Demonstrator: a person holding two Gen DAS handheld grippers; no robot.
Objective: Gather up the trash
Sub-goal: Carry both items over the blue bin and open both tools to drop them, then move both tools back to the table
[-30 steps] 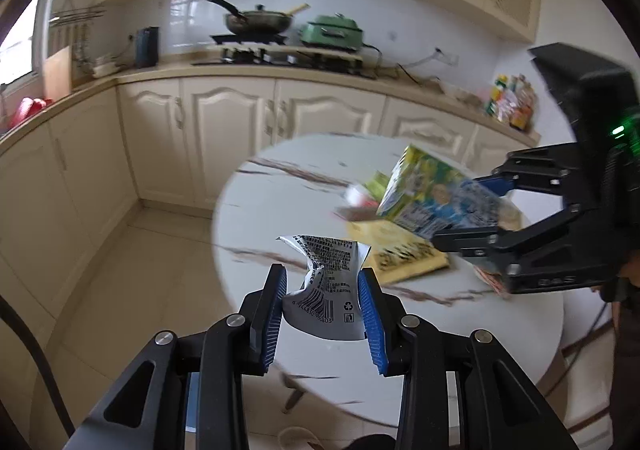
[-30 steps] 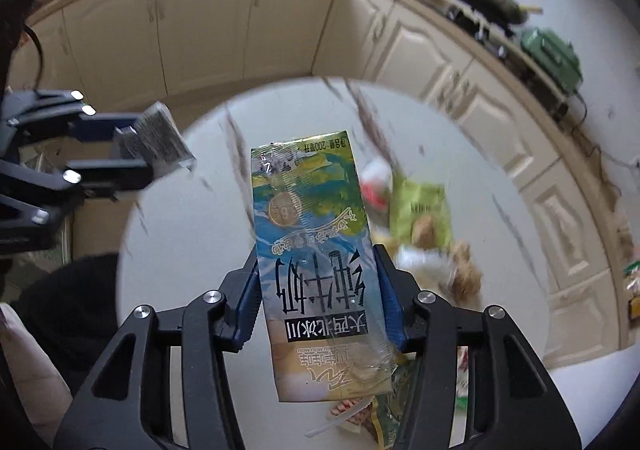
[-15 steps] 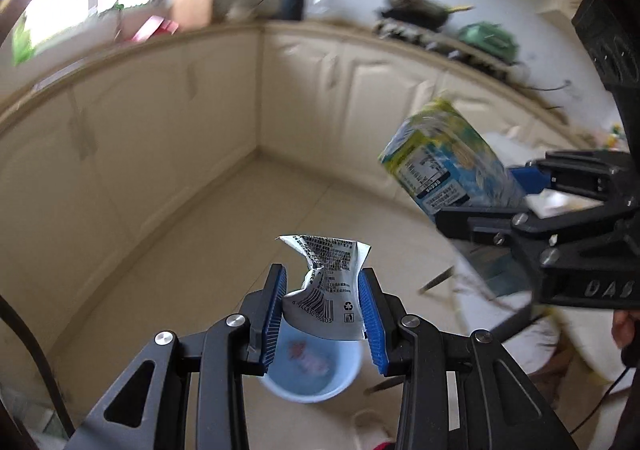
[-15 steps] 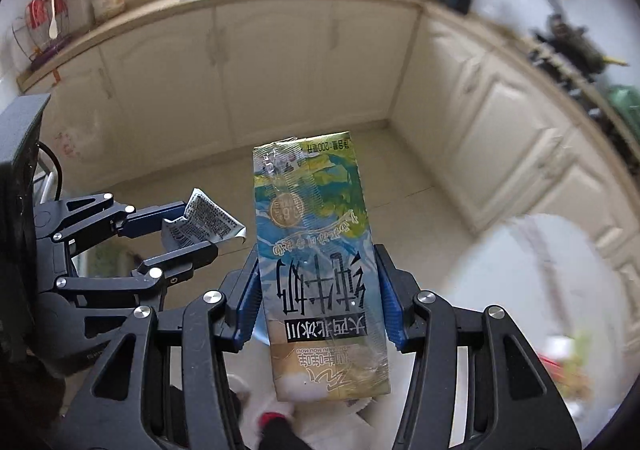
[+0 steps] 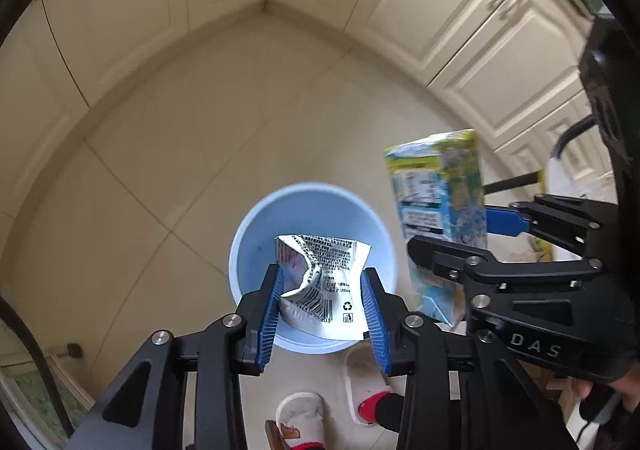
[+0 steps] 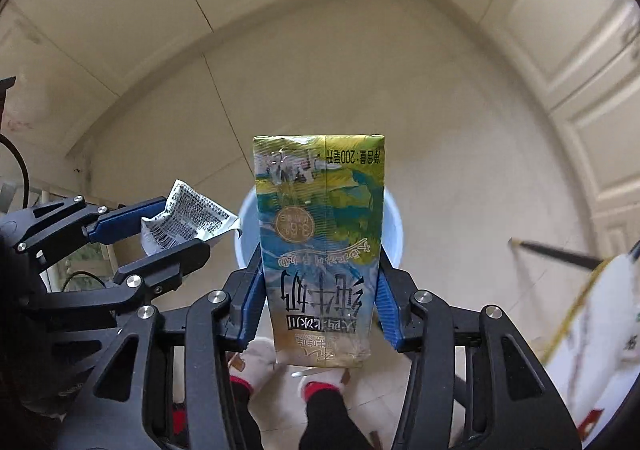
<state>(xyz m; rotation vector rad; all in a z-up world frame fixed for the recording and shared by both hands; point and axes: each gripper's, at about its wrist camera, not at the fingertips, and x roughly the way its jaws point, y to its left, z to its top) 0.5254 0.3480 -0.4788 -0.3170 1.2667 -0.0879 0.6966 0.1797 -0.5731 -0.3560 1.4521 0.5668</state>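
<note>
My left gripper points down over a light blue bin on the tiled floor. A crumpled white wrapper with a barcode sits between its blue pads, which touch it while the jaws are opening. To its right, my right gripper is shut on a green and blue milk carton beside the bin's rim. In the right wrist view the carton stands in the gripper and hides most of the bin. The left gripper with the wrapper is at the left.
Cream cabinet doors line the corner behind the bin. A person's feet in white slippers with red socks stand just below the bin. The white table's edge and a dark rod lie to the right.
Both grippers swung away from the table and dropped toward the floor, each still carrying its item. They now point down over the blue bin, which looks much larger.
</note>
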